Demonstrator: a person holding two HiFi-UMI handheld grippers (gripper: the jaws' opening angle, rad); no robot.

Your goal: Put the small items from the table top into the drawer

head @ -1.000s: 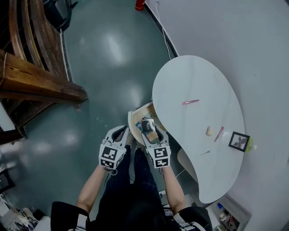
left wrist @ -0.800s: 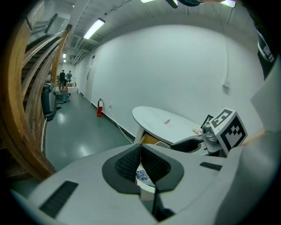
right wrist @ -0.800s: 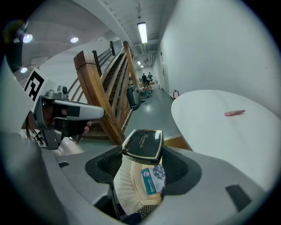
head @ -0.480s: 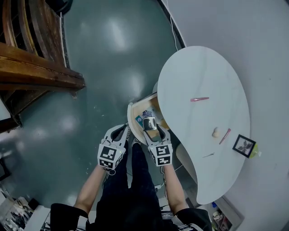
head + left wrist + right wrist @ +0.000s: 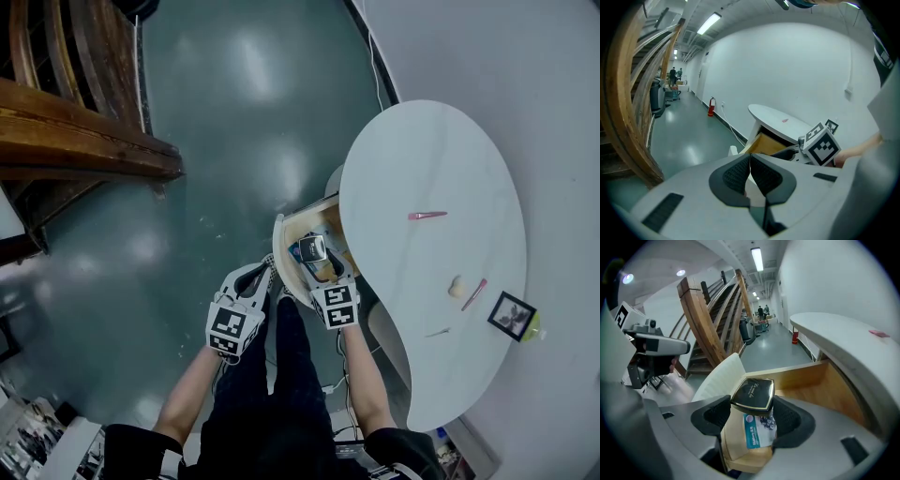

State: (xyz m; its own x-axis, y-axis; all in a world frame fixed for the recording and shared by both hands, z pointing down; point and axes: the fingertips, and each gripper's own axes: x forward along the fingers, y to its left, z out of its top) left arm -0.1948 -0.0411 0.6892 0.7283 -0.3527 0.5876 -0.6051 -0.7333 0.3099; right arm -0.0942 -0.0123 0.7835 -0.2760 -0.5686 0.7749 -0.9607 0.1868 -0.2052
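Your right gripper (image 5: pixel 752 417): fingers clamped on dark compact case (image 5: pixel 753 396), held over open drawer (image 5: pixel 813 377), above blue packet (image 5: pixel 758 431). Your left gripper (image 5: pixel 750 172): fingers pressed together, empty. Pink clip (image 5: pixel 427 216) on worktop (image 5: pixel 422 159).

wooden staircase (image 5: pixel 84 141) left | glossy teal floor (image 5: pixel 234 122) | red fire extinguisher (image 5: pixel 711 107)
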